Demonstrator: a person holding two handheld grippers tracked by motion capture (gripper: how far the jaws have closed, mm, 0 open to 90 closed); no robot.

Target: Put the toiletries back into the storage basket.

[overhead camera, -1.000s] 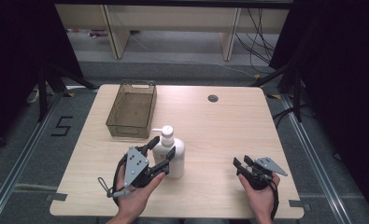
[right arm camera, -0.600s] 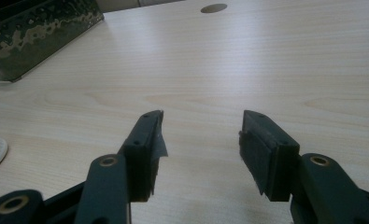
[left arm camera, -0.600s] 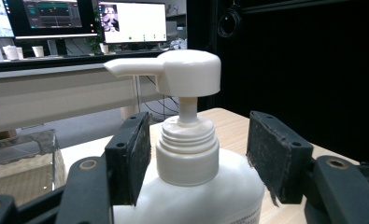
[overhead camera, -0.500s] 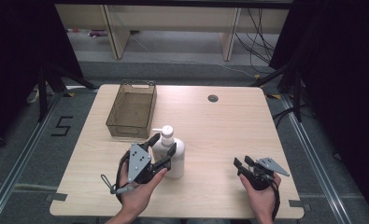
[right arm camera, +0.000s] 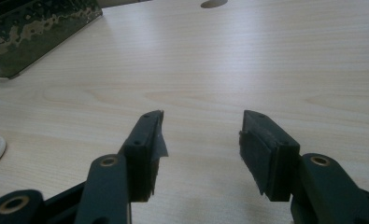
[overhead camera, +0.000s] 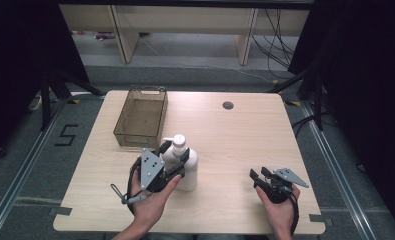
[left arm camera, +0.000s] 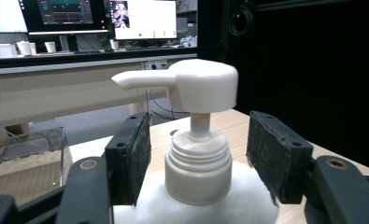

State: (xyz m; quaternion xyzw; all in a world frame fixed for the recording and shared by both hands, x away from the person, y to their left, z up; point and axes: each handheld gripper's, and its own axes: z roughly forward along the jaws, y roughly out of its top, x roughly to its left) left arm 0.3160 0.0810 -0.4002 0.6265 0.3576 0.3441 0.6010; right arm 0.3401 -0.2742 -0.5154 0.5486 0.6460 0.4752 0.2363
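The left gripper (overhead camera: 174, 159) sits with its jaws spread either side of the neck of a white pump bottle (overhead camera: 185, 165); in the left gripper view a gap shows between each black pad and the ribbed collar (left arm camera: 198, 156), so it brackets the bottle without clamping it. The bottle stands upright on the table (overhead camera: 235, 135), long axis vertical, near the front edge and left of centre. In the left gripper view its pump head (left arm camera: 191, 84) sits just above the jaws, its spout pointing toward 9 o'clock in that view. The person's left hand (overhead camera: 152, 202) holds this gripper from about 7 o'clock of the bottle.

At roughly 11 o'clock from the bottle, near but apart, lies a clear brownish basket (overhead camera: 141, 117), its long side running away from the person.

At about 4 o'clock from the bottle, well apart, the right gripper (overhead camera: 257, 176) rests low over bare wood in the right hand (overhead camera: 280, 210), jaws parted with nothing between them. A round hole (overhead camera: 228, 105) sits in the tabletop toward the far edge.
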